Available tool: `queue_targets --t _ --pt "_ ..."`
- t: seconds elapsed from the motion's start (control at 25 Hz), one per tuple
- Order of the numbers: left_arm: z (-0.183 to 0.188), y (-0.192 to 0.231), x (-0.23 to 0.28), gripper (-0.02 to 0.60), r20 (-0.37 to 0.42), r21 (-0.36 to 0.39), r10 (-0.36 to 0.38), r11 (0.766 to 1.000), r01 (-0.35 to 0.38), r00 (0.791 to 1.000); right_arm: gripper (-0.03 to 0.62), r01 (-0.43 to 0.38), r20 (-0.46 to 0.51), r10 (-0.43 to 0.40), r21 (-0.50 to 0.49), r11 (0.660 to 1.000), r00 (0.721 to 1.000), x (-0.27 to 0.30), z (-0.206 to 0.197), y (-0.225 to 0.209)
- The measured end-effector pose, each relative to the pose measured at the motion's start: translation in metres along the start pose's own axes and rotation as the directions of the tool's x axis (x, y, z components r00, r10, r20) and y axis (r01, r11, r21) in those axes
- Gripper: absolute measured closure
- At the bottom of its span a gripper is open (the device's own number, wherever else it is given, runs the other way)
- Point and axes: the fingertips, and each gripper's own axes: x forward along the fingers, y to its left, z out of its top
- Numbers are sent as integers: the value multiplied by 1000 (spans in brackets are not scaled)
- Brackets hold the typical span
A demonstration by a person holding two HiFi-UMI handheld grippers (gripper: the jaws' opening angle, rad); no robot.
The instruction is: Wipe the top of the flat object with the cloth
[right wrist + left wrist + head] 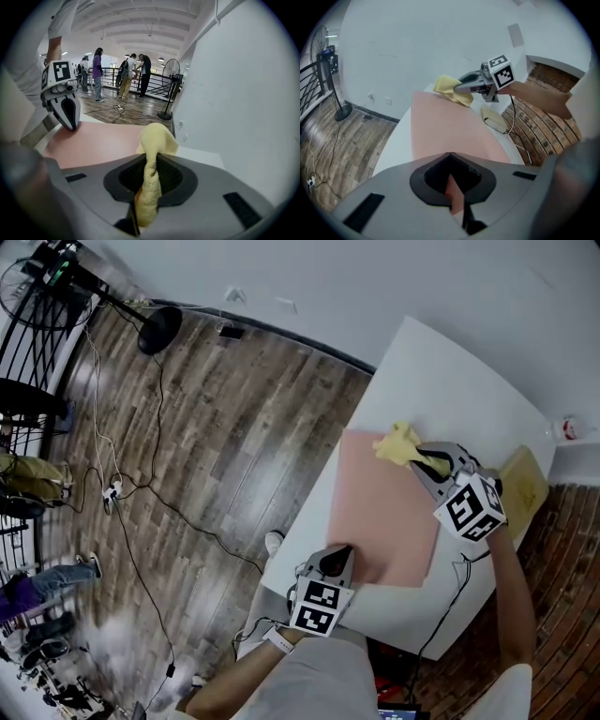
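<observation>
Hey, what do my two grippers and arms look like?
The left gripper and right gripper are grey with dark-lined tapered jaws; each carries a white cube with black square markers. A thin black cable hangs by the right one. A white band circles the left wrist.

floor (216, 427): wood planks | wall (328, 277): white | table (441, 381): white | fan (171, 69): standing | railing (26, 334): black

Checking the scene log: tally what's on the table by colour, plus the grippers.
Pink: 1, flat sheet
Yellow: 1, cloth
Tan: 1, pad
Grippers: 2, left gripper and right gripper
Total: 5
</observation>
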Motion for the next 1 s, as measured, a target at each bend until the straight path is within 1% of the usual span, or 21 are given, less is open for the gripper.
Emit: queue_targets --t 0.12,0.24,0.36,0.52,0.64,0.8,1.0 --pt "1 0 4 563 -10 4 -1 1000 2 1000 531 3 -21 -4 -22 1000 1000 16 -10 -8" --pt "-1 0 7 563 -41 -7 -15 1000 15 999 531 -5 -40 3 -48 999 999 27 -19 -6" --pt "-5 4 7 563 -63 -14 -23 1000 22 998 533 -13 -27 12 -32 999 1000 32 -20 1" --pt "-2 1 6 563 -60 17 -12 1000 13 998 535 -33 -15 33 -2 999 999 26 -19 11" --pt "-3 0 6 563 -55 29 -1 1000 3 999 536 -49 -15 49 6 999 999 23 -19 24" --pt "-3 2 7 563 -45 28 4 1000 -2 999 536 -77 -13 77 -6 997 997 21 -18 44" --pt "-5 2 6 563 -53 19 -9 1000 10 999 536 -109 -15 109 -12 994 994 12 -16 82"
